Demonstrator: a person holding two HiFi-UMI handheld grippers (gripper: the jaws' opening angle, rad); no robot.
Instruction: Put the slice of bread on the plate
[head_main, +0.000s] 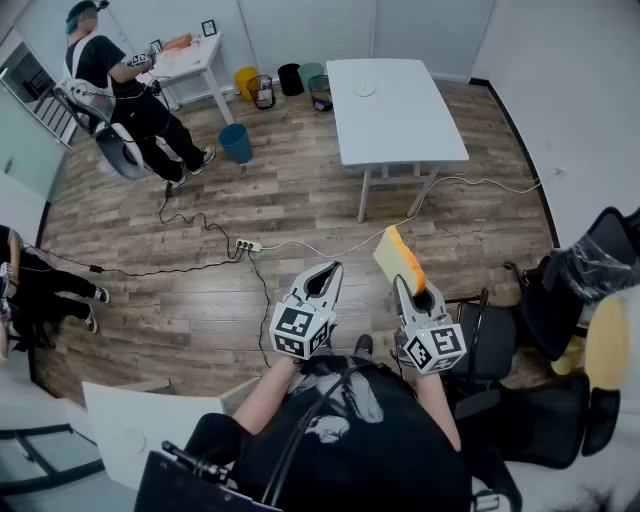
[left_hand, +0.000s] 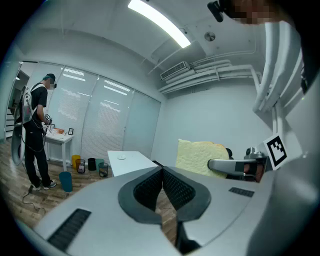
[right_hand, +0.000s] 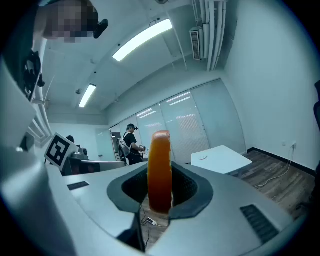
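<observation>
Floor (head_main: 300, 200), one bread slice (head_main: 398, 260), one plate (head_main: 364, 88)

The slice of bread (head_main: 398, 258) is pinched by its lower part between the jaws of the right gripper (head_main: 405, 288) and stands up out of them on edge, in the air. Its broad face is pale creamy yellow and its crust is orange-brown. In the right gripper view it shows edge-on, as a narrow upright orange band (right_hand: 160, 170); in the left gripper view its flat pale face (left_hand: 200, 156) is turned toward the camera. The plate (head_main: 365, 88) is small, round and white, and lies flat near the far end of a white table (head_main: 400, 125), well apart from the bread
</observation>
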